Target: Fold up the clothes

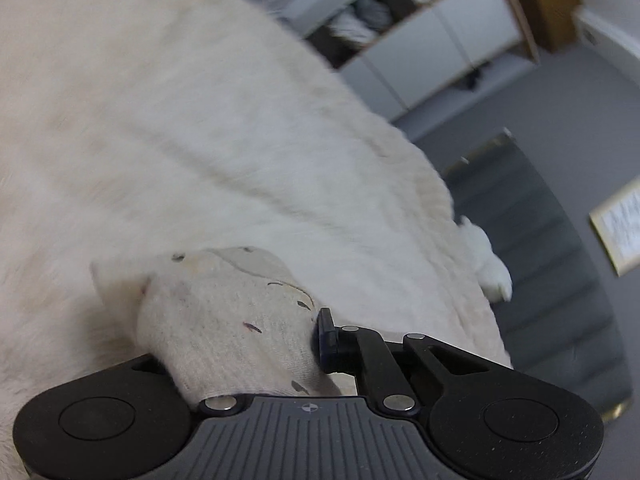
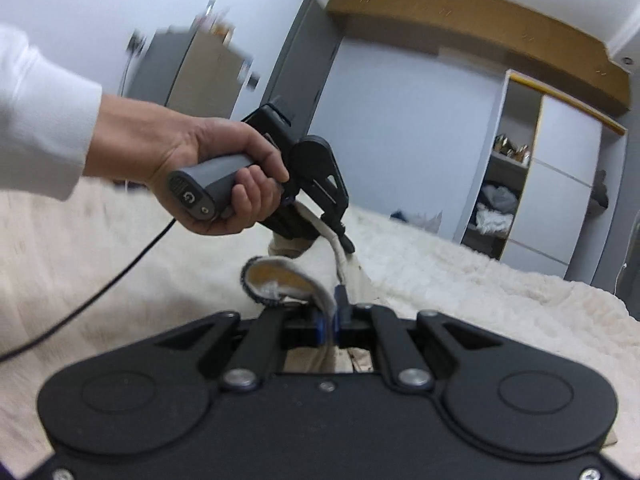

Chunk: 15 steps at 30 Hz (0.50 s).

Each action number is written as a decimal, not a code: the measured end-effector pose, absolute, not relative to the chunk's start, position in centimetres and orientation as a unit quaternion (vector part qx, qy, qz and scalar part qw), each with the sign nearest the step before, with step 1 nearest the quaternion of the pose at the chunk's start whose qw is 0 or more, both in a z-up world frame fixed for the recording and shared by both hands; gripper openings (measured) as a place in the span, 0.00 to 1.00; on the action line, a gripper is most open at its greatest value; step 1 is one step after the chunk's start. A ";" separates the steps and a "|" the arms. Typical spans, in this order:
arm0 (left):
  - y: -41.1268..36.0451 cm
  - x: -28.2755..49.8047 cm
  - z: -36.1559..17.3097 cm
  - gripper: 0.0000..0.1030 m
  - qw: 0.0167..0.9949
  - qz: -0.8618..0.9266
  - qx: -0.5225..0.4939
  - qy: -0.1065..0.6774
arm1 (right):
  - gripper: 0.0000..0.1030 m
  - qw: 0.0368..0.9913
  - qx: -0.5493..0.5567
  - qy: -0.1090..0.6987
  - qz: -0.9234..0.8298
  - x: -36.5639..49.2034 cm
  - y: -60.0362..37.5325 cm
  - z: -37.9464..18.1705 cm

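Observation:
A cream garment with small dark marks point(image 1: 224, 320) hangs bunched between both grippers above a fluffy white blanket point(image 1: 180, 120). My left gripper point(image 1: 280, 340) is shut on a thick fold of it; only its right finger point(image 1: 326, 336) shows, the cloth hides the other. In the right wrist view the left gripper point(image 2: 344, 240) is held by a hand at centre, pinching the garment's edge point(image 2: 344, 268). My right gripper point(image 2: 328, 324) is shut on a dark-trimmed edge of the same garment point(image 2: 288, 280), blue pads pressed against the cloth.
The blanket point(image 2: 480, 292) covers the bed across both views. An open wardrobe with shelves of clothes point(image 2: 500, 200) stands at the right. A black cable point(image 2: 100, 288) trails from the left gripper's handle. A grey floor and dark panel point(image 1: 540, 240) lie beyond the bed edge.

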<state>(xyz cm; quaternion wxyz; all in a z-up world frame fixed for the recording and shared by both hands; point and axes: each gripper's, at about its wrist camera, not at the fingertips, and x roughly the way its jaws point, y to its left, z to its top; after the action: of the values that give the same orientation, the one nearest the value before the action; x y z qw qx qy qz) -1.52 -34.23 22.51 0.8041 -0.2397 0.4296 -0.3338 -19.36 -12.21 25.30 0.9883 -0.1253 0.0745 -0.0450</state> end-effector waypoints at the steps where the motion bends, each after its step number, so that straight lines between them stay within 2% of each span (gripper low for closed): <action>1: -35.5 -2.1 24.1 0.05 0.811 -0.337 -0.225 0.423 | 0.03 0.990 -0.117 0.066 -0.046 -20.3 -12.9 26.0; 7: -45.0 -4.7 29.9 0.05 0.839 -0.338 -0.143 0.401 | 0.02 0.994 -0.045 0.024 -0.093 -25.2 -19.8 30.1; 15: -59.3 -7.9 29.9 0.05 0.845 -0.352 -0.029 0.401 | 0.01 0.982 0.056 0.031 -0.176 -30.0 -31.6 29.1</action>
<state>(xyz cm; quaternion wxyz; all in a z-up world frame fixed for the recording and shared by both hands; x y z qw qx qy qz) -7.93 -59.27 29.94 0.8453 -0.0290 0.4013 -0.3516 -29.96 -31.64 29.06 0.9822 0.0558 0.0314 -0.1765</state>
